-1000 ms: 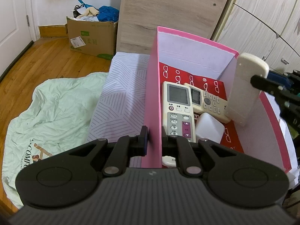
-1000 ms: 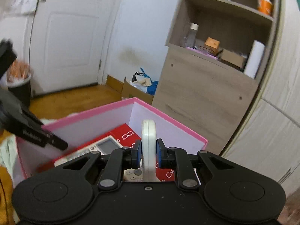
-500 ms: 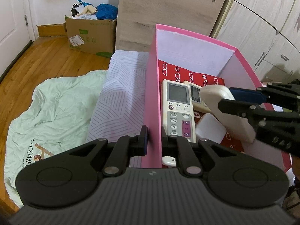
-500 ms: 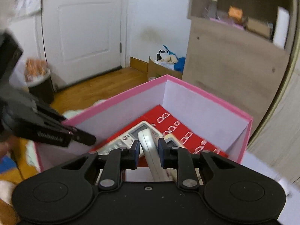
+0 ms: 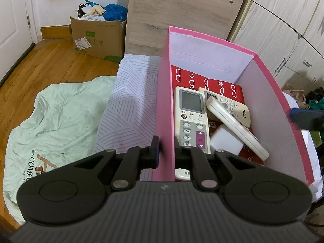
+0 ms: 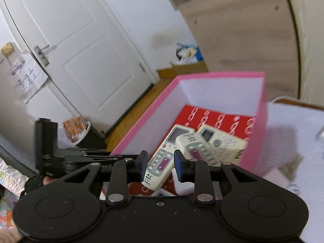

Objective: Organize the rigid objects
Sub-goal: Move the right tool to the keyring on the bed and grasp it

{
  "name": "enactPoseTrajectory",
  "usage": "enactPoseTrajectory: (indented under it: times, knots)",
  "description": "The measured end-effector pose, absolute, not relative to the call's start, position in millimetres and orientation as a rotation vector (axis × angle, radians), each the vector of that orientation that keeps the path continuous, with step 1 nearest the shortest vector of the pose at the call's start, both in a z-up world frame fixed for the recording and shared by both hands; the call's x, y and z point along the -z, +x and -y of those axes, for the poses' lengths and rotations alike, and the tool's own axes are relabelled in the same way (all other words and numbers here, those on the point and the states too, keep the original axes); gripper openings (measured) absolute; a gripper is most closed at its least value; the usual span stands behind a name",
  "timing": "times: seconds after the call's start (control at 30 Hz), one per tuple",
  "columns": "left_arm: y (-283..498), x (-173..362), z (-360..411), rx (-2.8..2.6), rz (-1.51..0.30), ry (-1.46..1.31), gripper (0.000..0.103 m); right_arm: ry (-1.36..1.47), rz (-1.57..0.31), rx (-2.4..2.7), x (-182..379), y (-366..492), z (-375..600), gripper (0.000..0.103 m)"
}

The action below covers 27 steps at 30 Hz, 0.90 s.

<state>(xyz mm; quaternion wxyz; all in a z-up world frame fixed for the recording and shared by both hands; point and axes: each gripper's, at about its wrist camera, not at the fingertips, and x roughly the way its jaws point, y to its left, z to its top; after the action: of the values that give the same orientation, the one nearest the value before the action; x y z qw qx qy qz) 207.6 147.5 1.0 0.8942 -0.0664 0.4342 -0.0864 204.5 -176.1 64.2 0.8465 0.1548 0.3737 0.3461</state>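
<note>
left tool (image 5: 166,149) pinches the pink box (image 5: 164,105) wall — right tool (image 6: 160,165) gapes empty above the remotes (image 6: 194,143).

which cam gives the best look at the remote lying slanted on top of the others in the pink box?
Left wrist. The slanted remote is sharp there, seen along most of its length, resting across the TCL remote and a white block. The right wrist view shows it motion-blurred, with the open right gripper in front of its near end.
</note>
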Motion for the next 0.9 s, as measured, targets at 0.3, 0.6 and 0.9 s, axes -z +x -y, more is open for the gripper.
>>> enactPoseTrajectory:
  times: [0.3,0.6,0.9]
  knots:
    - [206,-1,-148,0.175,-0.893,-0.143,0.01,0.37,-0.697,-0.517,-65,169,266,0.041]
    - [206,-2,-149,0.178,-0.892,-0.148,0.01,0.283,-0.741,-0.431,-15,156,271,0.048]
    - [205,-1,-151,0.188,-0.884,-0.159,0.011,0.072,-0.766,-0.293,35,176,242,0.053]
